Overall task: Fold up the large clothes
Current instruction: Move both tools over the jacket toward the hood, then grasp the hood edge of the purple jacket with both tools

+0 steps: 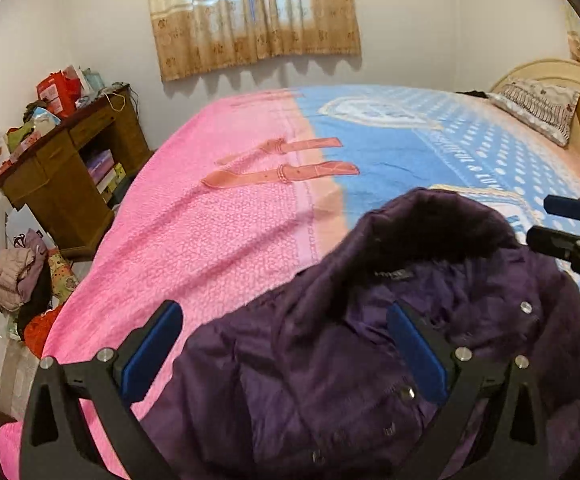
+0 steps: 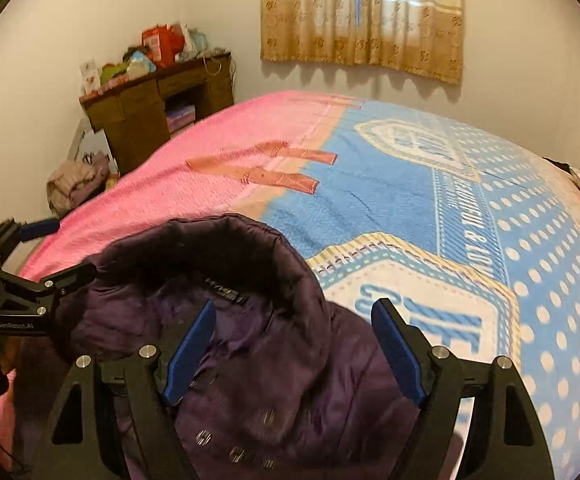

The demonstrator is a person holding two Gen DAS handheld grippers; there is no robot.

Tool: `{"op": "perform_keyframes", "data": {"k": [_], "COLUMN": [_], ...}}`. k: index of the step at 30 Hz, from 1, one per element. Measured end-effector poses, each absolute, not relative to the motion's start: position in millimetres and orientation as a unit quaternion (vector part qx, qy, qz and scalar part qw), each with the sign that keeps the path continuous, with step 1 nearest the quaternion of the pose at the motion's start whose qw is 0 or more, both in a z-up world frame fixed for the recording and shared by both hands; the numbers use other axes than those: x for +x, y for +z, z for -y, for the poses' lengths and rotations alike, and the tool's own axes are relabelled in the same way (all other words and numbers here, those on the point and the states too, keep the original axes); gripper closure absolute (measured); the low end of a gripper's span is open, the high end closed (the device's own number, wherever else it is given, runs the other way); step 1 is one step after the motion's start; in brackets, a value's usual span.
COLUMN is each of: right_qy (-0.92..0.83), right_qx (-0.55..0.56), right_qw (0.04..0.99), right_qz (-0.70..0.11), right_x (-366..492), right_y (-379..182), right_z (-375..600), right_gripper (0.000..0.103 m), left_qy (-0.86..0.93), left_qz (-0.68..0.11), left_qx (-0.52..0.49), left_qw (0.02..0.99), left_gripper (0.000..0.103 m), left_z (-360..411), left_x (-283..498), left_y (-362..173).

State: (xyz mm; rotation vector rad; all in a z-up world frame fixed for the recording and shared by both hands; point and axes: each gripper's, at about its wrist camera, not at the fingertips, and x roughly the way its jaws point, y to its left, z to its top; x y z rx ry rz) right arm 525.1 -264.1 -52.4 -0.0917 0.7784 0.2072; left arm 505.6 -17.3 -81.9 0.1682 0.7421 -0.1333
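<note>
A dark purple padded jacket (image 1: 370, 340) lies on the bed (image 1: 229, 240), on the near part of the blanket (image 2: 370, 200), straddling the line where the pink half meets the blue dotted half; beyond the jacket's collar the blanket runs broad and flat toward the wall under the curtain (image 1: 253, 12), with only the woven belt pattern on it; past the jacket on the pink side the blanket's edge drops away toward a wooden desk (image 1: 65, 168) heaped with packets, and a pile of clothes (image 1: 17, 280) sits on the floor below that desk; on the far side from the desk, beyond the jacket, a pillow (image 1: 538, 108) leans at the headboard (image 1: 550, 76); the left gripper (image 1: 285, 348) hovers over the jacket's pink-side portion with its blue-padded jaws spread wide and nothing between them, one finger above pink blanket, the other above purple fabric; the right gripper (image 2: 294, 344) stands just as wide apart over the collar region, gripping nothing, its outer finger over the white-and-blue lettered patch beside the jacket; the jacket lies front up, its dark collar (image 2: 225, 248) standing in a raised arc nearest the curtain wall, a small label (image 2: 227, 292) inside the neck, a row of metal snaps (image 2: 233, 452) running down the front toward the cameras; the quilted fabric is rumpled and shiny; whether a sleeve is tucked under cannot be told.
</note>
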Motion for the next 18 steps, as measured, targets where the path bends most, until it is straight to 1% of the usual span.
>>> {"op": "perform_keyframes", "data": {"k": [3, 4, 5, 6, 7, 8, 9, 10, 12, 13, 15, 18], "right_qy": [0.103, 0.103, 0.104, 0.103, 0.1, 0.102, 0.105, 0.107, 0.102, 0.1, 0.107, 0.114], "right_qx": [-0.082, -0.094, -0.107, -0.117, -0.126, -0.137, -0.141, -0.142, -0.153, -0.155, -0.155, -0.169], "right_qw": [0.916, 0.916, 0.915, 0.914, 0.913, 0.908, 0.903, 0.901, 0.897, 0.897, 0.898, 0.901], "right_qz": [-0.379, -0.377, -0.376, -0.376, -0.376, -0.383, -0.391, -0.396, -0.403, -0.403, -0.399, -0.383], "right_x": [546, 550, 557, 562, 565, 570, 572, 573, 573, 571, 560, 536], "right_y": [-62, -64, -67, -70, -73, -77, -82, -85, -93, -94, -92, -86], "right_z": [255, 251, 248, 247, 245, 243, 242, 242, 243, 244, 246, 246], "right_gripper": [0.022, 0.023, 0.023, 0.028, 0.034, 0.051, 0.062, 0.066, 0.086, 0.088, 0.091, 0.092], "left_qy": [-0.067, -0.068, -0.067, -0.07, -0.074, -0.079, -0.082, -0.089, -0.104, -0.109, -0.117, -0.139], "left_qz": [-0.358, -0.358, -0.359, -0.361, -0.363, -0.364, -0.363, -0.363, -0.368, -0.37, -0.366, -0.348], "left_qx": [0.109, 0.122, 0.129, 0.136, 0.139, 0.145, 0.148, 0.155, 0.166, 0.17, 0.172, 0.188], "left_qw": [0.925, 0.923, 0.922, 0.92, 0.918, 0.917, 0.916, 0.915, 0.909, 0.907, 0.907, 0.908], "left_gripper": [0.0, 0.002, 0.009, 0.012, 0.018, 0.025, 0.029, 0.038, 0.068, 0.09, 0.09, 0.092], "left_z": [26, 31, 33, 37, 38, 41, 42, 45, 48, 49, 47, 41], "left_x": [514, 520, 521, 524, 525, 526, 527, 527, 527, 529, 524, 508], "left_y": [-87, -93, -94, -98, -99, -102, -103, -105, -106, -106, -103, -92]}}
